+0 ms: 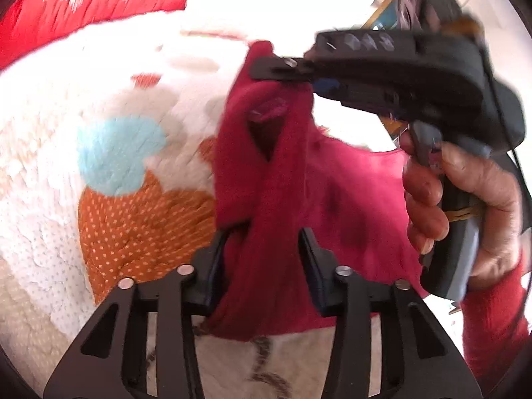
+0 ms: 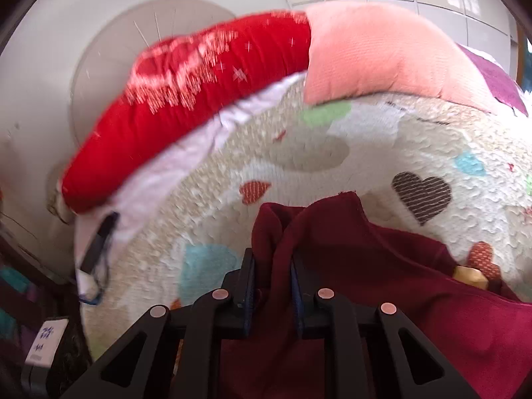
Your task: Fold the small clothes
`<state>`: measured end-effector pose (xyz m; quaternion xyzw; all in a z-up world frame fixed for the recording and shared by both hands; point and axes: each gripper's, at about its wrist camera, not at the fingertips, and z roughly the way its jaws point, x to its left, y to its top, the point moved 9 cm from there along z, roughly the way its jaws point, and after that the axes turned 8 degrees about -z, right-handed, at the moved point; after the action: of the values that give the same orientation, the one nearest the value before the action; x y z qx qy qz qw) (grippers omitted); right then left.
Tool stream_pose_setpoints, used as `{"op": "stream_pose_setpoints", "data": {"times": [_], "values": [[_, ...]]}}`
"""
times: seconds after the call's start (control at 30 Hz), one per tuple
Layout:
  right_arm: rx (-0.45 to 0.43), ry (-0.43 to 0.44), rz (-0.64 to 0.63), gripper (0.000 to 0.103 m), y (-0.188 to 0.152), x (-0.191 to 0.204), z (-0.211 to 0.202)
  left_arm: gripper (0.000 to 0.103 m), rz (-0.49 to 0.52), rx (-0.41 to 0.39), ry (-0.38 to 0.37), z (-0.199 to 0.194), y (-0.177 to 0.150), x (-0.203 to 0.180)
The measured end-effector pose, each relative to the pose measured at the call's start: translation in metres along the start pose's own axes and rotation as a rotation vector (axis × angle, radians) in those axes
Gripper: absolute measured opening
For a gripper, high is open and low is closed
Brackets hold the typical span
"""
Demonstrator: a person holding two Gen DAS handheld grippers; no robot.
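Both my grippers grip one crimson garment (image 1: 282, 179): left gripper (image 1: 264, 232) jaws clamped on bunched cloth mid-frame, right gripper (image 2: 272, 259) pinching a fold at lower centre. It hangs above the heart-patterned quilt (image 2: 332, 153).

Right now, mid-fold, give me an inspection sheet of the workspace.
Surface: white quilted bedspread with coloured hearts.
Job's things: dark red knit garment, lifted off the bedspread, bunched.
Clutter: red patterned pillow, salmon-pink cushion, at the far edge.
Grippers: left gripper with cloth between its fingers, grip unclear; right gripper shut on the garment.
Cables: thin black cable along the right gripper's body.
Surroundings: pale wall.
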<state>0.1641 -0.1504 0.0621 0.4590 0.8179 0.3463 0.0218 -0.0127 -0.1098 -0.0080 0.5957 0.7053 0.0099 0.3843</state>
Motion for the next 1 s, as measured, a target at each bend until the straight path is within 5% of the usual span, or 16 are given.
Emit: {"op": "stream_pose_setpoints", "data": {"times": [0.2,0.37,0.53,0.57,0.67,0.83,0.87,0.97,1.0], "values": [[-0.132,0.005,0.045,0.016,-0.003,-0.042,-0.087,0.03,0.144,-0.025,-0.131,-0.026,-0.002,-0.091],[-0.192,-0.068,0.083,0.014,-0.033,-0.095,-0.15,0.03,0.297,0.059,-0.19,0.006,-0.031,-0.168],[-0.175,-0.189,0.194,0.013,-0.094,-0.164,-0.18,0.03,0.354,0.172,-0.238,0.055,-0.063,-0.214],[-0.158,-0.233,0.225,0.003,-0.108,-0.18,-0.181,0.03,0.36,0.198,-0.24,0.065,-0.069,-0.219],[-0.095,-0.397,0.298,0.0,-0.144,-0.229,-0.177,0.03,0.376,0.295,-0.228,0.095,-0.091,-0.23],[-0.18,-0.215,0.341,0.002,-0.155,-0.207,-0.191,0.03,0.449,0.222,-0.22,0.066,-0.073,-0.231],[-0.199,-0.175,0.336,0.009,-0.153,-0.196,-0.195,0.03,0.472,0.198,-0.214,0.057,-0.067,-0.228],[-0.204,-0.096,0.331,0.067,-0.154,-0.169,-0.194,0.03,0.533,0.139,-0.157,0.043,-0.052,-0.212],[-0.202,-0.077,0.336,0.07,-0.156,-0.162,-0.191,0.03,0.544,0.121,-0.127,0.046,-0.044,-0.204]]}}
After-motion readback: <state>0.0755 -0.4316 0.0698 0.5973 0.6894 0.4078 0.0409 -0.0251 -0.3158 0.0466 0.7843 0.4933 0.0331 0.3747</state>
